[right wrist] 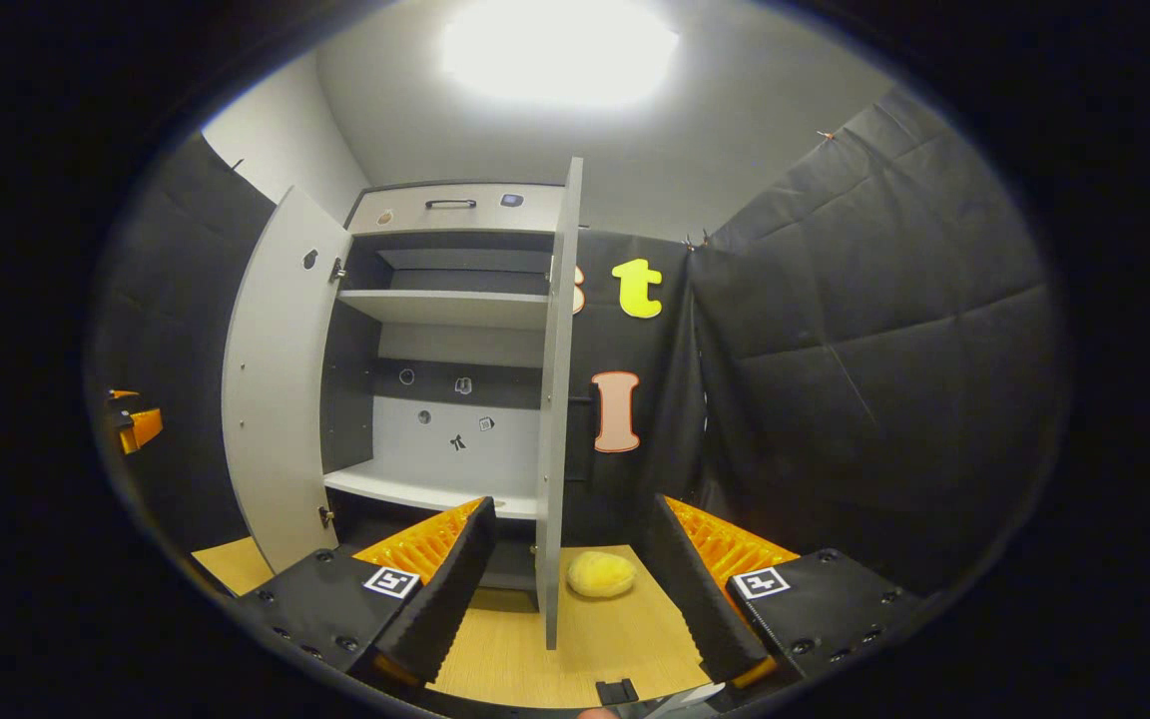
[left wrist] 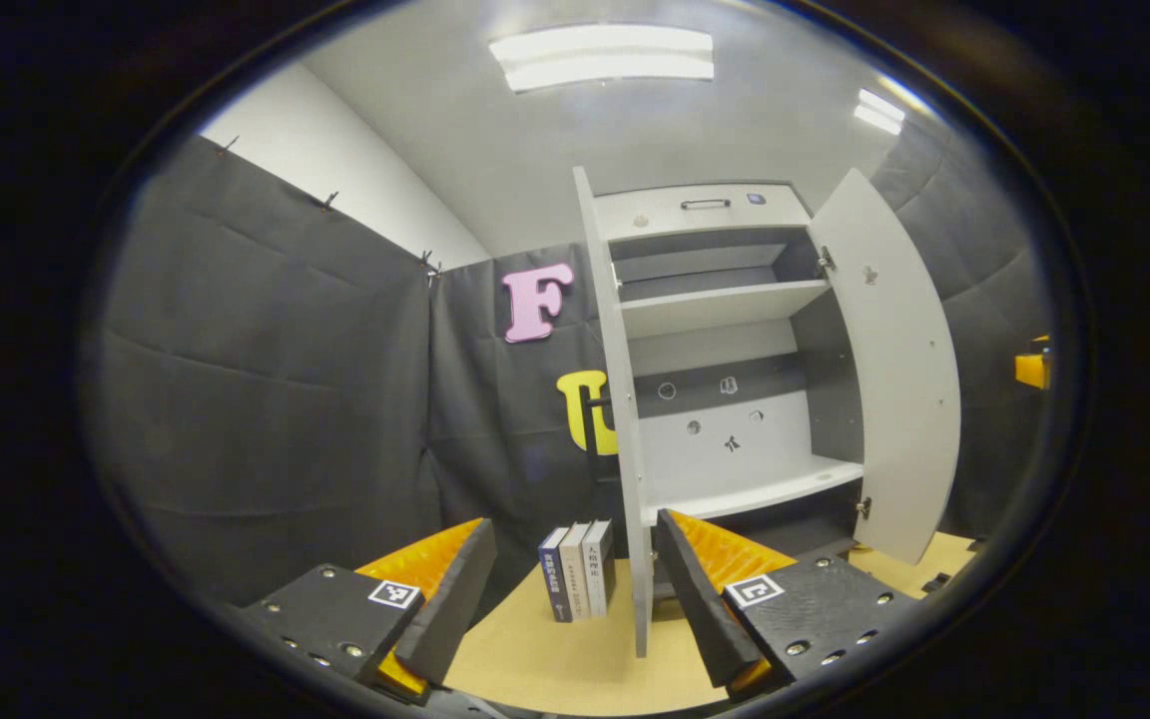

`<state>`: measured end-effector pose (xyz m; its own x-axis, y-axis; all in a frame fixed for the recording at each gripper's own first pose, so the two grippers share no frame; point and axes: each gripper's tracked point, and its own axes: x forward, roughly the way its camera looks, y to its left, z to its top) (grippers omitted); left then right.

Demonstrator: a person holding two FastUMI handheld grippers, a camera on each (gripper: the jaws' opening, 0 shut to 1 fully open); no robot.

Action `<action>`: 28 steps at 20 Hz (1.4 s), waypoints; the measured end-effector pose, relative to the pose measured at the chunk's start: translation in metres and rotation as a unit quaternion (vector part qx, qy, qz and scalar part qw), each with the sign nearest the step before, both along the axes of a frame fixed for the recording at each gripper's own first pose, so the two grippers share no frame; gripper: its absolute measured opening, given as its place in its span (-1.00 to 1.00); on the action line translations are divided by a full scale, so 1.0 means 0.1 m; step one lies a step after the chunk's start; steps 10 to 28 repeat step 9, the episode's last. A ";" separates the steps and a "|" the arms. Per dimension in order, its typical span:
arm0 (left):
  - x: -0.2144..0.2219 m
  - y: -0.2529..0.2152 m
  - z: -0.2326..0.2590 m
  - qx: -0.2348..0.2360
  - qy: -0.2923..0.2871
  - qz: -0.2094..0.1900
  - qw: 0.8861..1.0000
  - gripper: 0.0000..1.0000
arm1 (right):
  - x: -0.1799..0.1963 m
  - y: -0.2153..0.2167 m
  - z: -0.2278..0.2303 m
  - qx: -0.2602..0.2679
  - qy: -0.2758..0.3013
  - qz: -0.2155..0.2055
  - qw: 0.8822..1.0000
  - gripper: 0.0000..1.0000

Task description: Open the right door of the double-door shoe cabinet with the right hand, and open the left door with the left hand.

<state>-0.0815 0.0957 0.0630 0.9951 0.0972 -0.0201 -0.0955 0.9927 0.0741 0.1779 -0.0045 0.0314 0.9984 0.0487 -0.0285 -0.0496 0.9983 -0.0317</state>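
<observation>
The left gripper view looked from low over the wooden table point(left wrist: 535, 649), tilted upward, at the shoe cabinet point(left wrist: 715, 350) from its left side, near the edge of the left door point(left wrist: 625, 419). The right gripper view sat equally low on the cabinet's right side, near the right door point(right wrist: 555, 399). The 2 views shared the open cabinet interior, its shelves and the ceiling.

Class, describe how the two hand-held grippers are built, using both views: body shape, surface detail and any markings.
Left hand-held gripper: two flat dark body plates dotted with screws, each carrying a square black-and-white marker, with ribbed orange parts behind two wedge-shaped fingers. Right hand-held gripper has the same build.
</observation>
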 end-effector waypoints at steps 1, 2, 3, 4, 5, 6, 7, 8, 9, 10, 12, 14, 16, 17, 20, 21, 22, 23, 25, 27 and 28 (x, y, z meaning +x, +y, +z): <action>0.01 0.00 -0.01 0.001 0.001 0.000 1.000 0.87 | 0.00 -0.01 0.00 -0.001 0.000 -0.002 1.000 0.96; 0.03 0.00 -0.01 0.001 0.002 0.000 1.000 0.87 | 0.01 0.00 -0.01 -0.001 0.000 -0.002 1.000 0.96; 0.02 0.00 -0.01 0.002 0.002 0.000 1.000 0.87 | 0.01 0.00 -0.01 -0.001 0.001 -0.001 1.000 0.96; 0.03 0.00 -0.02 0.002 0.003 0.000 1.000 0.87 | 0.02 0.01 -0.02 -0.001 0.002 0.000 1.000 0.96; 0.03 0.01 -0.03 0.002 0.002 0.000 1.000 0.89 | 0.01 0.01 -0.01 -0.001 0.002 0.000 1.000 0.95; 0.04 0.01 -0.02 0.003 0.002 0.000 1.000 0.87 | 0.02 0.02 -0.01 -0.002 0.001 0.000 1.000 0.96; 0.03 0.02 -0.02 0.004 0.001 0.001 1.000 0.89 | 0.02 0.02 -0.01 -0.004 0.000 -0.001 1.000 0.96; 0.04 0.02 -0.02 0.003 0.002 0.000 1.000 0.89 | 0.03 0.02 0.00 -0.006 -0.001 -0.003 1.000 0.95; 0.04 0.03 -0.04 0.002 0.002 -0.001 1.000 0.89 | 0.04 0.01 0.01 -0.008 -0.002 -0.004 1.000 0.95; 0.04 0.03 -0.04 0.002 0.002 -0.001 1.000 0.89 | 0.04 0.01 0.01 -0.008 -0.002 -0.004 1.000 0.95; 0.04 0.03 -0.04 0.002 0.002 -0.001 1.000 0.89 | 0.04 0.01 0.01 -0.008 -0.002 -0.004 1.000 0.95; 0.04 0.03 -0.04 0.002 0.002 -0.001 1.000 0.89 | 0.04 0.01 0.01 -0.008 -0.002 -0.004 1.000 0.95; 0.04 0.03 -0.04 0.002 0.002 -0.001 1.000 0.89 | 0.04 0.01 0.01 -0.008 -0.002 -0.004 1.000 0.95; 0.04 0.03 -0.04 0.002 0.002 -0.001 1.000 0.89 | 0.04 0.01 0.01 -0.008 -0.002 -0.004 1.000 0.95; 0.04 0.03 -0.04 0.002 0.002 -0.001 1.000 0.89 | 0.04 0.01 0.01 -0.008 -0.002 -0.004 1.000 0.95; 0.04 0.03 -0.04 0.002 0.002 -0.001 1.000 0.89 | 0.04 0.01 0.01 -0.008 -0.002 -0.004 1.000 0.95; 0.04 0.03 -0.04 0.002 0.002 -0.001 1.000 0.89 | 0.04 0.01 0.01 -0.008 -0.002 -0.004 1.000 0.95; 0.04 0.03 -0.04 0.002 0.002 -0.001 1.000 0.89 | 0.04 0.01 0.01 -0.008 -0.002 -0.004 1.000 0.95; 0.04 0.03 -0.04 0.002 0.002 -0.001 1.000 0.89 | 0.04 0.01 0.01 -0.008 -0.002 -0.004 1.000 0.95; 0.04 0.03 -0.04 0.002 0.002 -0.001 1.000 0.89 | 0.04 0.01 0.01 -0.008 -0.002 -0.004 1.000 0.95; 0.04 0.03 -0.04 0.002 0.002 -0.001 1.000 0.89 | 0.04 0.01 0.01 -0.008 -0.002 -0.004 1.000 0.95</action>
